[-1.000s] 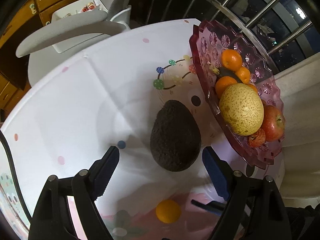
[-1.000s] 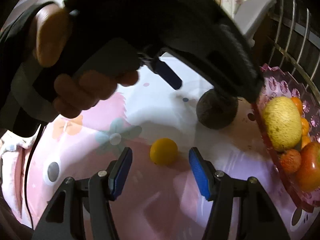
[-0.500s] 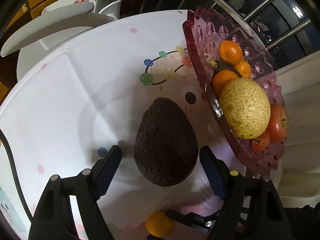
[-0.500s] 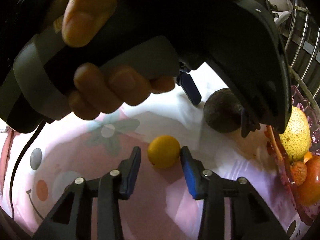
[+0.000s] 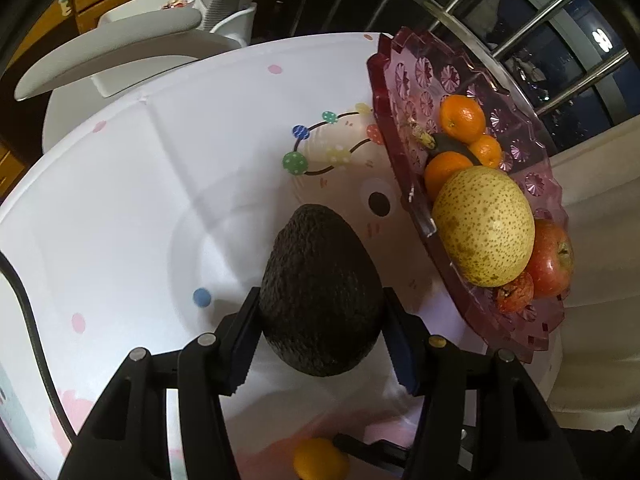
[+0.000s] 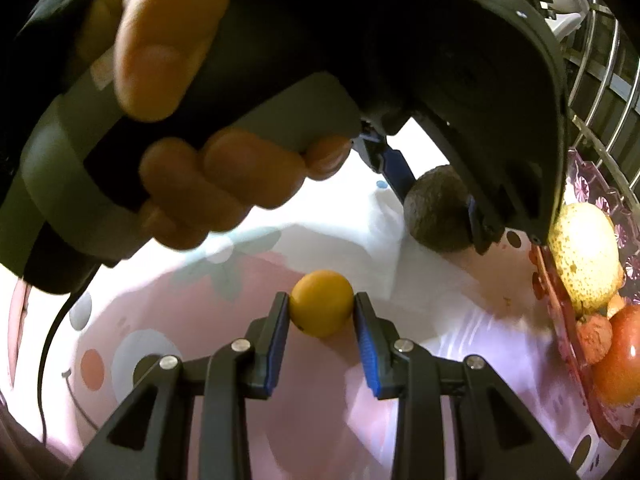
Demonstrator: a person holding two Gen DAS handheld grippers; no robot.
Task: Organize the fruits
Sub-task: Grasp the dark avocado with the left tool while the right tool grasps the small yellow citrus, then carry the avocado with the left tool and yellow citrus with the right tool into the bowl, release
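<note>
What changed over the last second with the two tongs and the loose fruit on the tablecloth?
Both tongs moved forward and closed. The left tongs now clamp the dark bumpy avocado; the right tongs now pinch the small round orange fruit. Both fruits seem to remain on the patterned tablecloth. The pink glass fruit plate and its fruit look unchanged.

Dark avocado [image 5: 320, 296] and small, possibly citrus, orange fruit [image 6: 322, 303] lie on cloth

A white cloth [image 5: 120, 208] with coloured dots and cartoon prints covers the bench. Behind it stand a white chair [image 5: 120, 52], a wooden cabinet [image 5: 84, 4] and metal bars [image 5: 520, 28].
</note>
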